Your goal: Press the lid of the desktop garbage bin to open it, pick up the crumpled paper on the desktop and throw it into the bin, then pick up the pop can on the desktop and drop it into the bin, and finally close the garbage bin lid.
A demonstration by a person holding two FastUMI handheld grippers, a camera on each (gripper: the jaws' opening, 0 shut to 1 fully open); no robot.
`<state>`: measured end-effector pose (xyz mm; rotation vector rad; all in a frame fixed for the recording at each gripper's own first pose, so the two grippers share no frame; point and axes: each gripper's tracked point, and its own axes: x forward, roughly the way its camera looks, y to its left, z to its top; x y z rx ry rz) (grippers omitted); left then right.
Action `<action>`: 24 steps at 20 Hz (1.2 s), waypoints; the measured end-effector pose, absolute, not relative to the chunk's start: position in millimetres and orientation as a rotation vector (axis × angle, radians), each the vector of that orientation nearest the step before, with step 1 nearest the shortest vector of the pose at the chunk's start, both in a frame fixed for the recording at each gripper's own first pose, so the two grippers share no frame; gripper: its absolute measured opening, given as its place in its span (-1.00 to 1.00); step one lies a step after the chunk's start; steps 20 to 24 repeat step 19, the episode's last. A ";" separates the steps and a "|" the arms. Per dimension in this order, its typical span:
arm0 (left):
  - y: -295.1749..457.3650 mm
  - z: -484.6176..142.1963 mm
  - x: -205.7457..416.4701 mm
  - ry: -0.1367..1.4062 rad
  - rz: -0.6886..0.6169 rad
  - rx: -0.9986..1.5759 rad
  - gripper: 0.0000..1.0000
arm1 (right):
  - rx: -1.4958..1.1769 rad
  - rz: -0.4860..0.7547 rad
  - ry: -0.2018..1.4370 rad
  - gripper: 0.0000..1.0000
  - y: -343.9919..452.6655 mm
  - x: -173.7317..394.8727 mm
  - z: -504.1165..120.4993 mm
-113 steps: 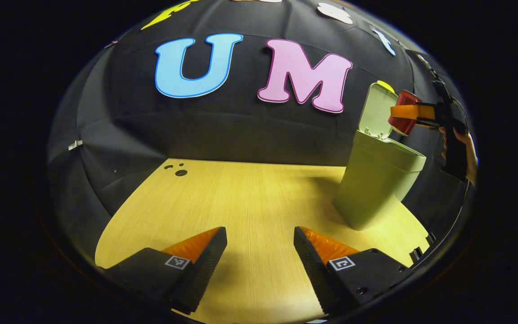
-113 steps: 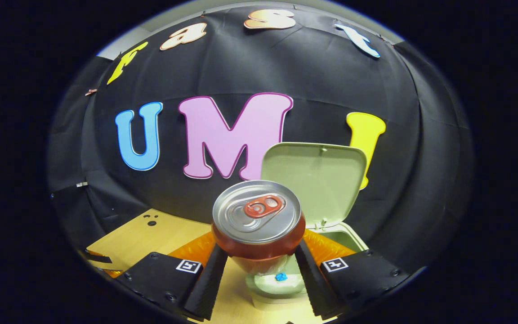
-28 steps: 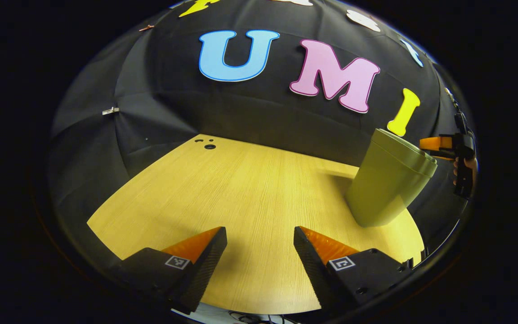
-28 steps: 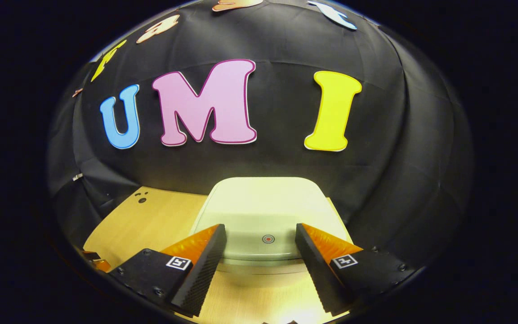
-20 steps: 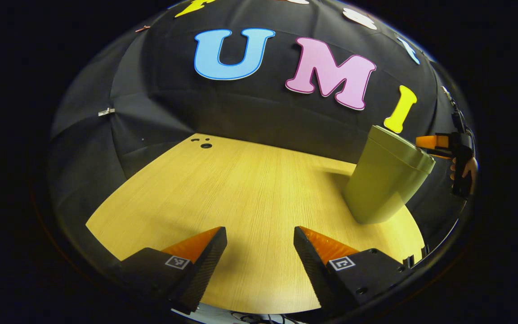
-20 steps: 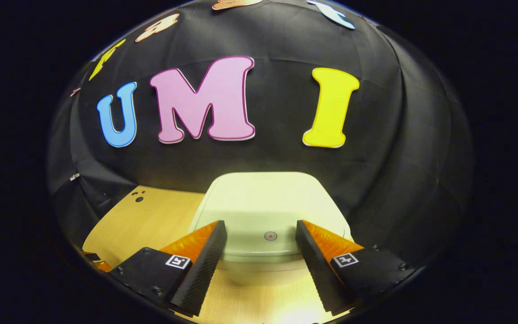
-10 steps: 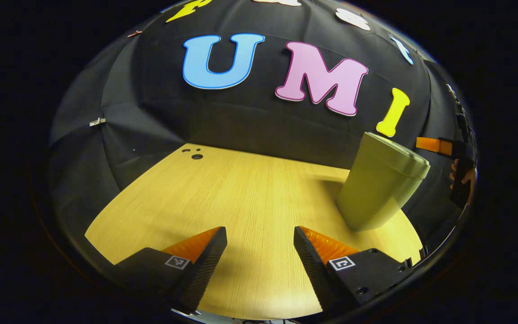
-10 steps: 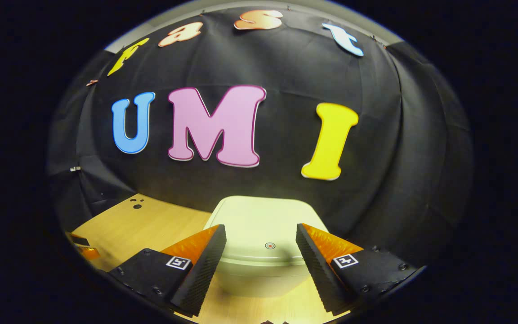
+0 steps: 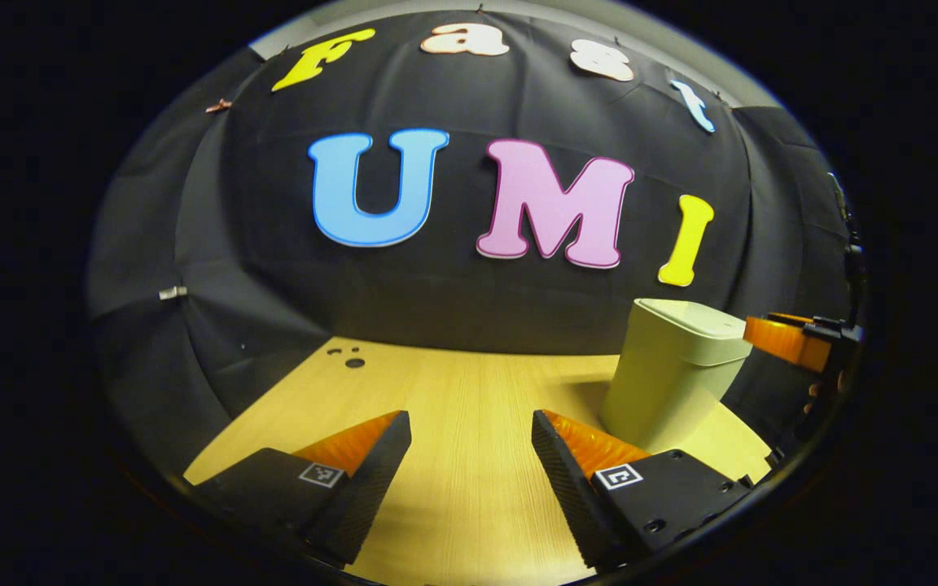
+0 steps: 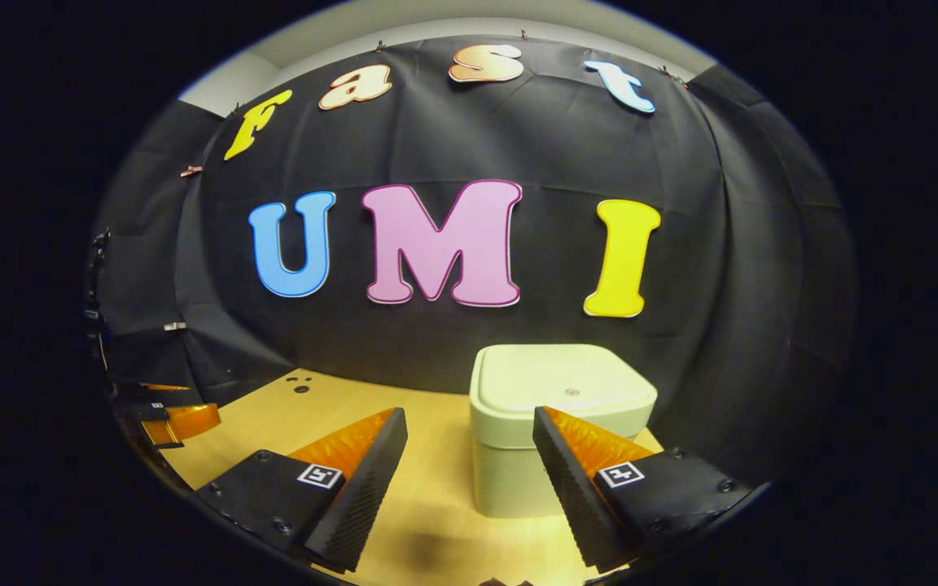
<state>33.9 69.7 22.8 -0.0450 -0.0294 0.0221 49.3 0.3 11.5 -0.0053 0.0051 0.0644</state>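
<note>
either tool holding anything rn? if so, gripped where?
Nothing held. The left tool and right tool both stand open with bare gaps. The pale green plastic bin sits lid-down on the wooden table.

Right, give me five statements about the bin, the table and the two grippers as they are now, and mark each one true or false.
1. The bin has its lid shut. True.
2. The right gripper is clamped on a can. False: its fingers are apart with nothing between them.
3. The left gripper is open and holds nothing. True.
4. The bin lies on its side on the table. False: it stands upright.
5. A ball of crumpled paper lies on the table beside the bin. False: the wood showing around the bin is bare.
</note>
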 end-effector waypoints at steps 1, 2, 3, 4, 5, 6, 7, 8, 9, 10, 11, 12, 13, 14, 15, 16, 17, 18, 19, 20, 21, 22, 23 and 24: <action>64.9 25.8 31.3 -0.041 0.007 -0.029 0.92 | 0.000 0.073 0.022 0.95 4.1 47.5 5.8; 60.3 28.4 28.7 -0.052 -0.010 -0.017 0.92 | 0.005 0.076 0.028 0.95 6.0 46.2 5.0; 56.7 30.1 25.8 -0.060 -0.022 -0.010 0.92 | 0.012 0.074 0.030 0.95 7.0 46.3 5.3; 54.4 31.1 24.4 -0.062 -0.029 -0.012 0.92 | 0.017 0.072 0.030 0.95 7.8 46.2 5.6; 52.4 32.2 23.3 -0.066 -0.034 -0.017 0.92 | 0.021 0.070 0.027 0.95 9.1 46.0 6.6; 51.6 33.7 22.7 -0.069 -0.038 -0.023 0.92 | 0.019 0.071 0.026 0.95 10.6 44.3 7.1; 50.9 35.9 21.6 -0.072 -0.040 -0.027 0.92 | 0.014 0.071 0.024 0.95 10.7 43.7 7.8; 50.9 38.1 19.6 -0.076 -0.041 -0.029 0.92 | 0.010 0.072 0.020 0.95 10.8 43.0 9.5; 51.1 40.0 18.9 -0.081 -0.042 -0.027 0.92 | 0.007 0.069 0.016 0.95 9.6 42.1 11.4; 50.9 42.1 17.4 -0.088 -0.045 -0.024 0.92 | 0.006 0.067 0.012 0.95 9.3 41.0 11.9; 51.0 44.5 16.6 -0.092 -0.046 -0.020 0.92 | 0.006 0.065 0.008 0.95 8.4 39.3 12.9; 51.1 44.4 17.1 -0.094 -0.047 -0.018 0.92 | 0.006 0.065 0.006 0.95 7.7 38.0 12.7; 49.7 45.1 16.6 -0.095 -0.051 -0.020 0.92 | 0.004 0.061 0.003 0.95 5.6 36.9 13.1; 48.7 46.0 15.8 -0.097 -0.053 -0.025 0.92 | 0.004 0.057 0.003 0.95 3.2 35.1 13.3; 48.6 46.7 14.1 -0.098 -0.053 -0.030 0.92 | 0.006 0.052 0.001 0.95 1.2 34.1 13.3; 47.2 46.5 13.7 -0.099 -0.054 -0.033 0.92 | 0.009 0.050 0.002 0.95 -0.5 33.1 12.7; 46.4 47.2 13.2 -0.101 -0.054 -0.033 0.92 | 0.014 0.047 0.003 0.95 -2.0 32.0 12.7; 46.5 46.7 11.5 -0.099 -0.054 -0.032 0.92 | 0.018 0.045 0.003 0.96 -3.1 30.5 13.2; 45.6 45.7 11.1 -0.098 -0.054 -0.031 0.92 | 0.021 0.043 0.001 0.95 -3.9 29.9 13.9; 45.6 45.7 11.1 -0.098 -0.054 -0.031 0.92 | 0.021 0.043 0.001 0.95 -3.9 29.9 13.9; 45.6 45.7 11.1 -0.098 -0.054 -0.031 0.92 | 0.021 0.043 0.001 0.95 -3.9 29.9 13.9; 45.6 45.7 11.1 -0.098 -0.054 -0.031 0.92 | 0.021 0.043 0.001 0.95 -3.9 29.9 13.9; 45.6 45.7 11.1 -0.098 -0.054 -0.031 0.92 | 0.021 0.043 0.001 0.95 -3.9 29.9 13.9; 45.6 45.7 11.1 -0.098 -0.054 -0.031 0.92 | 0.021 0.043 0.001 0.95 -3.9 29.9 13.9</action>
